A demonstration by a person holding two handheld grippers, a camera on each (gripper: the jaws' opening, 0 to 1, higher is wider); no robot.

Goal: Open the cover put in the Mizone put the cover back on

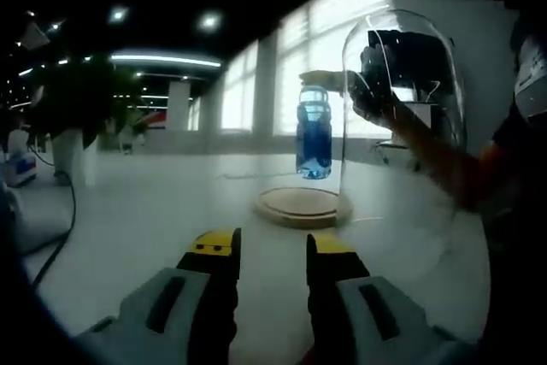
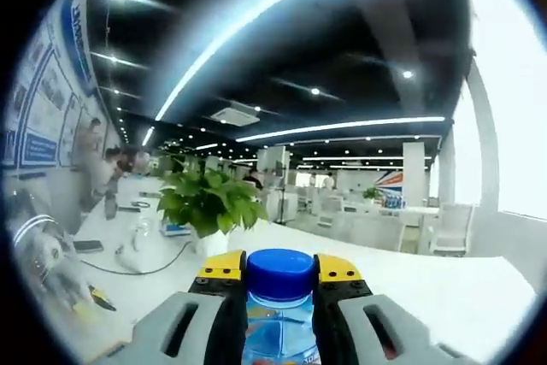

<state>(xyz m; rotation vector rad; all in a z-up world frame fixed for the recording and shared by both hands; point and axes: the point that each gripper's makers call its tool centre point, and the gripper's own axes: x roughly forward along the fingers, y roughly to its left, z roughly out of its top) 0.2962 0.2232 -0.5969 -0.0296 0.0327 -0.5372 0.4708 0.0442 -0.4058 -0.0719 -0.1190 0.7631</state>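
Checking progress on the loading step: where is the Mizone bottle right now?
The Mizone bottle is clamped in the right gripper; in the left gripper view it hangs in the air above the round wooden base, beside the lifted glass cover.

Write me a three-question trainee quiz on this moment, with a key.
1. True or false: the left tool is clamped on the clear glass dome cover.
2. Where is the blue-capped clear plastic drink bottle?
A. lying on the white table
B. gripped in the right tool
C. standing under the dome cover
3. Fill in: in the left gripper view, the bottle hangs above the round ____ base.

Key: 1 false, since its jaws are open and empty; 2 B; 3 wooden.
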